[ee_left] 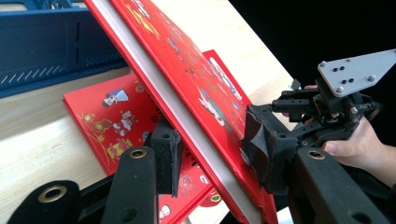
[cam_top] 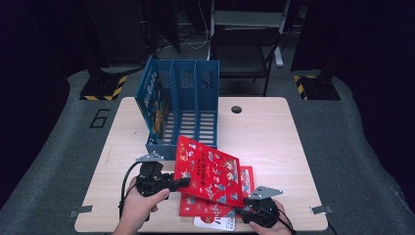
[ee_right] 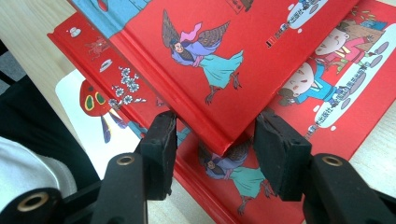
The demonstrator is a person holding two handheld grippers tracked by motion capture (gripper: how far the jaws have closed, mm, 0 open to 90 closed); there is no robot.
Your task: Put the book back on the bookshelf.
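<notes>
Clamping the tilted red book (ee_left: 196, 88) by its edge, the left gripper (ee_left: 212, 154) had one pad under the cover and one on top, at the lower middle of the left gripper view; no earlier picture bears on its jaws. The right gripper (ee_right: 212, 154) sat at the bottom of its own view with the book's corner between its pads, jaws part open; whether they pressed it I could not tell. Beneath lay a second red book (cam_top: 215, 208) flat on the table (cam_top: 274, 132), then a white book (ee_right: 93, 135). Farther up the high view stood the blue file rack (cam_top: 183, 103).
</notes>
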